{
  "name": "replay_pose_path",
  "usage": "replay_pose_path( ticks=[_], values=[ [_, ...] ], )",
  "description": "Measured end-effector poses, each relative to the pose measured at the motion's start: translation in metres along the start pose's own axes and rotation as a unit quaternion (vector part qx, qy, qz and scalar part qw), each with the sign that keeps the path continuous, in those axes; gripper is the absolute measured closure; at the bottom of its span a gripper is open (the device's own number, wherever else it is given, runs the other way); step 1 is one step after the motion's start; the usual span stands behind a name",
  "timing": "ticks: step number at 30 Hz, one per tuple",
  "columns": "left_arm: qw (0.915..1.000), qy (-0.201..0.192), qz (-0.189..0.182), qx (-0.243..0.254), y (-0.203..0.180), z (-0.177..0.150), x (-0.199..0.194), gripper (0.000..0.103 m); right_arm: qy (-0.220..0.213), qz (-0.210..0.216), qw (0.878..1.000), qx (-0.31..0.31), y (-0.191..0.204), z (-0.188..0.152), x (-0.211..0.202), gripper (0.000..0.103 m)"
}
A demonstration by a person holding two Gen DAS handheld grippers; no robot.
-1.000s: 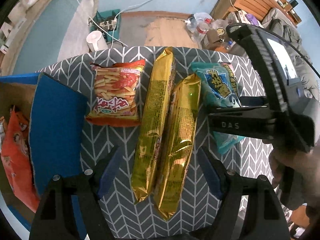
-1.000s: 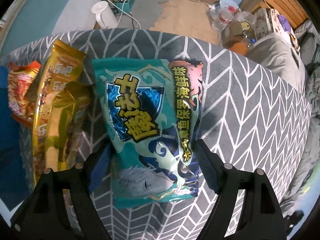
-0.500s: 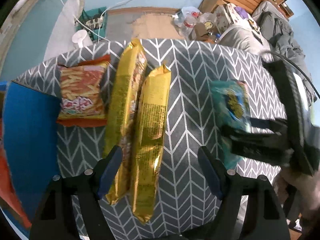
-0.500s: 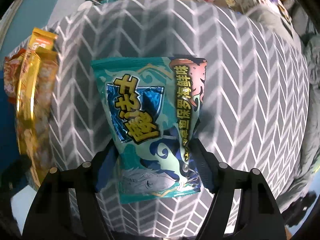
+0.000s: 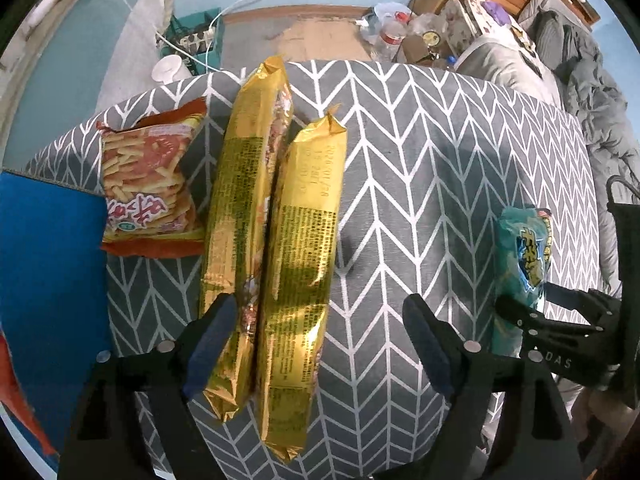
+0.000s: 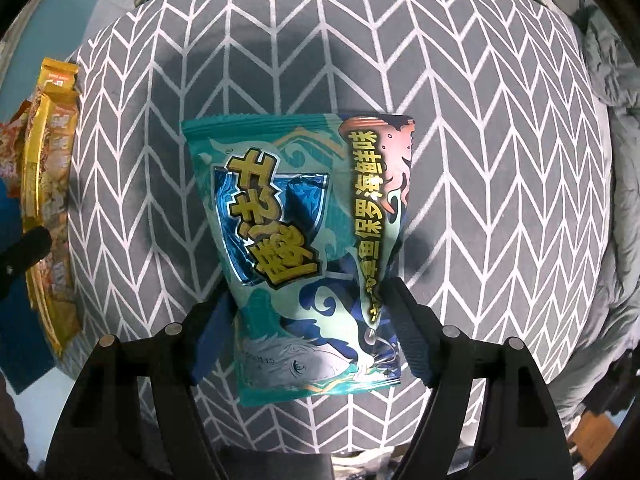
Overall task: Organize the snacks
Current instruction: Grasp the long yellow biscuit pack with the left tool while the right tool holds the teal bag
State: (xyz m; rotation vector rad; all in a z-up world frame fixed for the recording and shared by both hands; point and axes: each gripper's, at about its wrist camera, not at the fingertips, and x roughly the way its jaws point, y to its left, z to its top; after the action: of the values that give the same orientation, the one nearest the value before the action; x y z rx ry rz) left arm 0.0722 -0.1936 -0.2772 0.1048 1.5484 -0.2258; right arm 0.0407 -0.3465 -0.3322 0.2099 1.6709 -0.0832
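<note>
L gripper (image 5: 316, 340) jaws wide, just been opening, straddling near ends of two gold packs (image 5: 298, 264); long axis 12–6, across the gap. R gripper (image 6: 308, 320) clamps teal bag (image 6: 304, 240) above the bench (image 6: 500, 160), off at 3 o'clock. L is nearer.

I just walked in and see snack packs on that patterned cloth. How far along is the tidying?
Early to midway, it seems. Done: orange packs already lie in the blue box. In hand: the right gripper clamps the teal bag. Left: the two gold packs and the fries bag lie on the cloth, the open left gripper above them.
</note>
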Motion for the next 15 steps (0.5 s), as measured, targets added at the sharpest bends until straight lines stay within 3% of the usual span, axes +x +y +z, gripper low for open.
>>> replay_pose_path(
  ticks=[4, 15],
  values=[
    [0.9997, 0.005, 0.025, 0.004, -0.008, 0.001, 0.005, 0.015, 0.002, 0.004, 1.0, -0.002, -0.004, -0.002, 0.002, 0.027],
    [0.9993, 0.019, 0.03, 0.011, -0.049, -0.011, 0.01, 0.014, 0.011, 0.016, 1.0, -0.004, -0.013, 0.015, 0.003, 0.027]
  ],
)
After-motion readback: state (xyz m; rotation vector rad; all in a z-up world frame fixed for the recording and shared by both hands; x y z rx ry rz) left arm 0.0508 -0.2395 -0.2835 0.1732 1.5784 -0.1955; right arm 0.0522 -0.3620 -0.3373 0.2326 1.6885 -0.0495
